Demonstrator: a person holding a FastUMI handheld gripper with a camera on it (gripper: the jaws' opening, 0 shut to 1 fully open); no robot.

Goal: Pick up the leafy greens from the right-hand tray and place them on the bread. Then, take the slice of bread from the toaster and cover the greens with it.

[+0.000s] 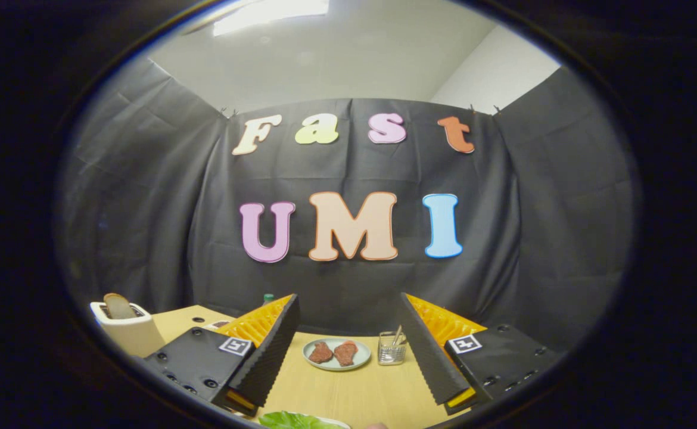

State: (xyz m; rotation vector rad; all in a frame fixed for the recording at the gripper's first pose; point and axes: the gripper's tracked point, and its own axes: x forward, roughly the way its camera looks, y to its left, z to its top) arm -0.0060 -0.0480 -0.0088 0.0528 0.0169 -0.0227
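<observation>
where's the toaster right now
The toaster stands on the table's far left, beyond the open gripper, with a bread slice sticking up from its slot.

We see black cloth (348, 286) hung as the booth's wall on three sides, creased, above a pale wooden table (348, 390). Over it rise a white room wall (491, 71) and a lit ceiling panel (271, 12).

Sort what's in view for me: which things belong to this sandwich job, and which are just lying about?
For the job: green leafy greens below the open gripper; brown bread slice standing in the white toaster.

Lying about: pale round plate with two reddish meat pieces; clear square holder beside it.
</observation>
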